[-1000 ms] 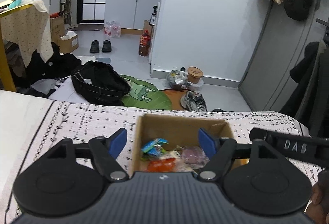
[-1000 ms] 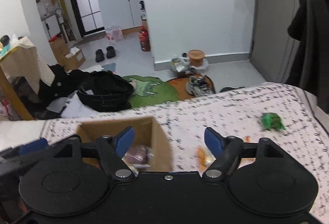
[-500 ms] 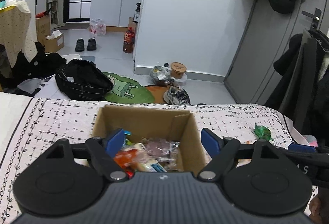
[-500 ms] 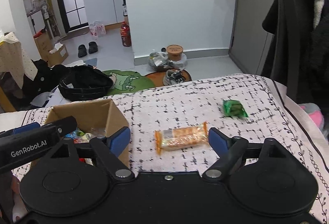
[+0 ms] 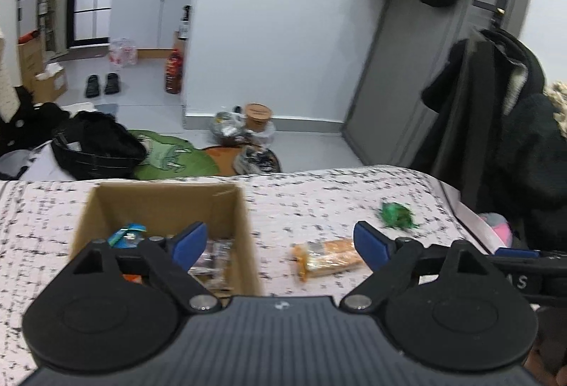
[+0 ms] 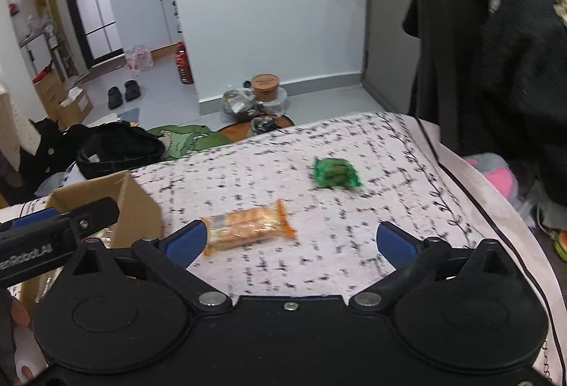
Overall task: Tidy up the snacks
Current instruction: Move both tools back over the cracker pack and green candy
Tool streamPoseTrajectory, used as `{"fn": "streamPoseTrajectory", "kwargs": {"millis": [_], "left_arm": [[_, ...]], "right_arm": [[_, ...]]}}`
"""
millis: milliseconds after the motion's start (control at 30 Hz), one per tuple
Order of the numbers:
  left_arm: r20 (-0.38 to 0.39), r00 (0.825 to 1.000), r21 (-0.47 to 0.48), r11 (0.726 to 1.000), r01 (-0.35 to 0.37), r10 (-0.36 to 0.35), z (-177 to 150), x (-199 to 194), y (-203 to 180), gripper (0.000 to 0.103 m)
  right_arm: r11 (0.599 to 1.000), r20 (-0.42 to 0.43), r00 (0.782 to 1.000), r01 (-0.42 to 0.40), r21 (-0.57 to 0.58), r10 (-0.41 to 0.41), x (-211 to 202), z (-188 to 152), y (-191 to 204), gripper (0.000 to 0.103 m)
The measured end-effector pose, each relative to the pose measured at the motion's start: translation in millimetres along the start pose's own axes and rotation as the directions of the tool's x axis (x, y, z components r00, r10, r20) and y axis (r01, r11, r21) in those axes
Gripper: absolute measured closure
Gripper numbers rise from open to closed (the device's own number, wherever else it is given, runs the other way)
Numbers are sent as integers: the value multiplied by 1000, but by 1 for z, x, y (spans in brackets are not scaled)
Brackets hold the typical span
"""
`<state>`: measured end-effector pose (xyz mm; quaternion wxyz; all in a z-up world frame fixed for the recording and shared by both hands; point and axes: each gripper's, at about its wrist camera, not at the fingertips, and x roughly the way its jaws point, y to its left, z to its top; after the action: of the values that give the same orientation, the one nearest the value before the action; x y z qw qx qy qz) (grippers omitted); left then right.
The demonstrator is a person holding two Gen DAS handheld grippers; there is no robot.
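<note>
Both grippers were empty with jaws wide: the left gripper (image 5: 280,242) hung over the near right corner of the box (image 5: 244,233), and the right gripper (image 6: 290,239) hovered above the bedspread (image 6: 354,208). Two snacks lay outside the box: the orange pack (image 6: 248,226), just beside the right gripper's left fingertip, and the green pack (image 6: 335,172), farther off toward the bed's far edge. More snacks (image 5: 209,253) sat inside the box.

The likeliest slip, I judged, was a finger coming down on top of the orange pack instead of straddling it, since it lay off-centre to the jaws; its slick wrapper could then skid or crumple. The soft bedding might give under a press and spoil the pinch. The two grippers were close, so a sideways reach could knock them together or nudge the box
</note>
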<state>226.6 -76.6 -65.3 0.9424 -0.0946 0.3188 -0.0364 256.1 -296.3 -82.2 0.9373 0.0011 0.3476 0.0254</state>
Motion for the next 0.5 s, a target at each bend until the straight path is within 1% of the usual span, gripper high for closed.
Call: {"fn": "streamPoseTrajectory", "kwargs": {"millis": [133, 267, 500], "left_arm": [[-24, 999, 53, 998, 28, -27, -3, 8, -19, 11], [-54, 998, 70, 997, 42, -38, -4, 19, -33, 11], [-96, 995, 64, 998, 24, -18, -1, 40, -46, 11]], "right_arm": [[999, -13, 1000, 10, 33, -10, 4, -2, -20, 0], [999, -13, 1000, 16, 50, -15, 7, -1, -35, 0], [998, -8, 1000, 8, 68, -7, 15, 7, -55, 0]]}}
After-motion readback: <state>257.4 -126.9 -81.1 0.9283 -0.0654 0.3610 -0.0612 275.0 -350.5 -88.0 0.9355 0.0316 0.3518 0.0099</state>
